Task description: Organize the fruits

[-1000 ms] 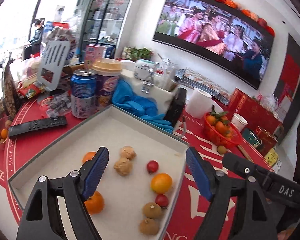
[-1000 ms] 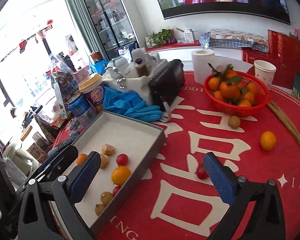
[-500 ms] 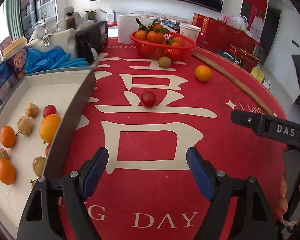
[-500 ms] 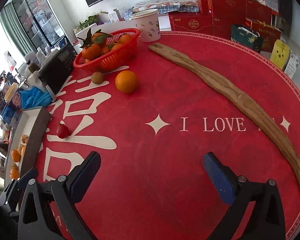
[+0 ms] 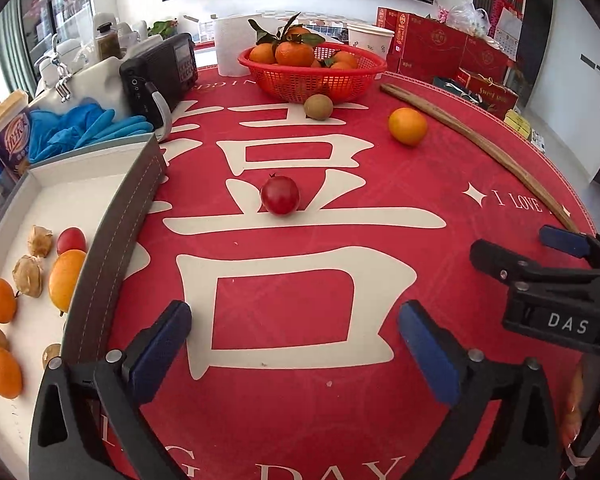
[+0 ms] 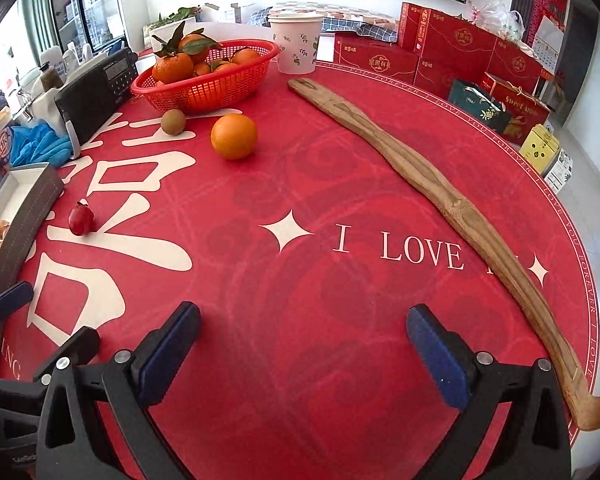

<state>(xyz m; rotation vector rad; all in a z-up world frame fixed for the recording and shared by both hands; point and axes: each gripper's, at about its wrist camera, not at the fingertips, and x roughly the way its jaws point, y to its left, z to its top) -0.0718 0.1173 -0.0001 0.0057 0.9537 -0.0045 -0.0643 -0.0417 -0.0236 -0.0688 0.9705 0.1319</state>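
Both claws hang empty over the red counter (image 6: 340,184), the left claw (image 5: 294,354) having just spread wide and the right claw (image 6: 304,354) gaping, with the red tomato (image 5: 280,195) ahead of the left.

left gripper (image 5: 294,346) | black frame | blue pads | silver screws | "das" marking
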